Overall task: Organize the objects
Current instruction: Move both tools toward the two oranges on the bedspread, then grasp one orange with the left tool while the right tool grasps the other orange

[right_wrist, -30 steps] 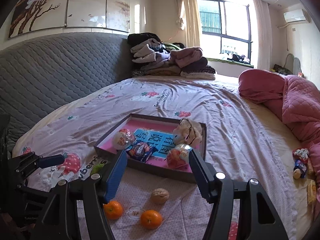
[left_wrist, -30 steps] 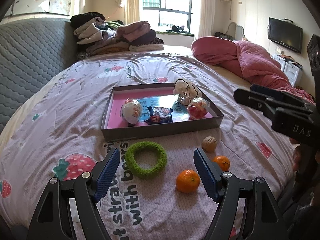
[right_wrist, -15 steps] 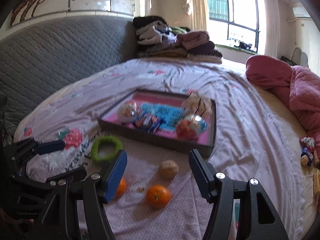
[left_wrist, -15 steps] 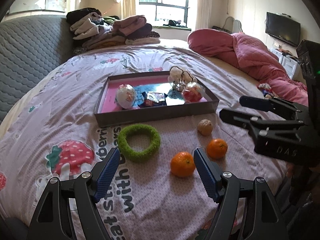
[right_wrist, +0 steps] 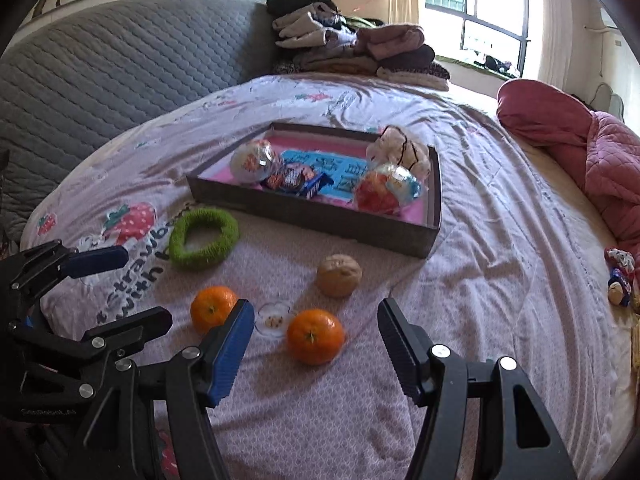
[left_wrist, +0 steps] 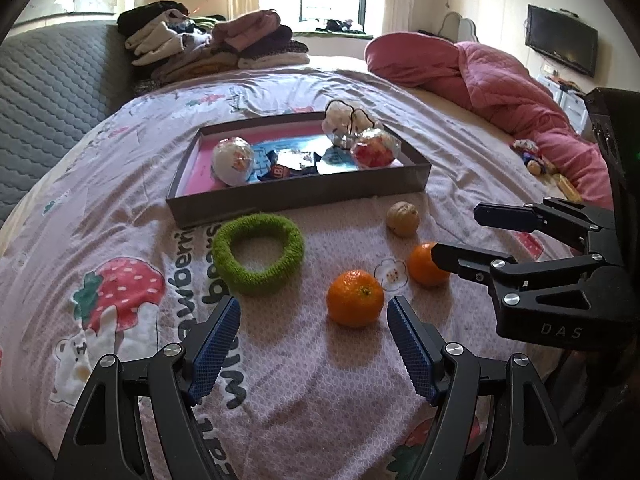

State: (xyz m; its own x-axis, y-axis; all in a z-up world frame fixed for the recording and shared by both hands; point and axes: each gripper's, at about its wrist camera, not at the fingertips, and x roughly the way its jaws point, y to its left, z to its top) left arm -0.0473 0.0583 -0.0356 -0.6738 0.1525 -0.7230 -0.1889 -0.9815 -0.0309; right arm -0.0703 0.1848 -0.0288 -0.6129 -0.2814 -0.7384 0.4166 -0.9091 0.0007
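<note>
A dark tray (left_wrist: 304,196) (right_wrist: 320,220) with a pink floor lies on the bed and holds wrapped snacks and a plush toy. In front of it lie a green fuzzy ring (left_wrist: 258,258) (right_wrist: 203,237), a walnut (left_wrist: 403,219) (right_wrist: 339,275) and two oranges (left_wrist: 355,298) (left_wrist: 426,264). My left gripper (left_wrist: 314,342) is open and empty, just short of the nearer orange. My right gripper (right_wrist: 316,344) is open and empty, around the right orange (right_wrist: 315,336); the other orange (right_wrist: 212,308) lies by its left finger.
A pile of folded clothes (left_wrist: 212,46) lies at the bed's far end by a grey quilted headboard (right_wrist: 100,80). A pink quilt (left_wrist: 492,76) is bunched on the right, with small toys (right_wrist: 620,280) beside it. A TV (left_wrist: 562,44) hangs on the right wall.
Both grippers have moved down and forward toward the oranges. The right gripper now straddles the right orange. Nothing on the bed has moved.
</note>
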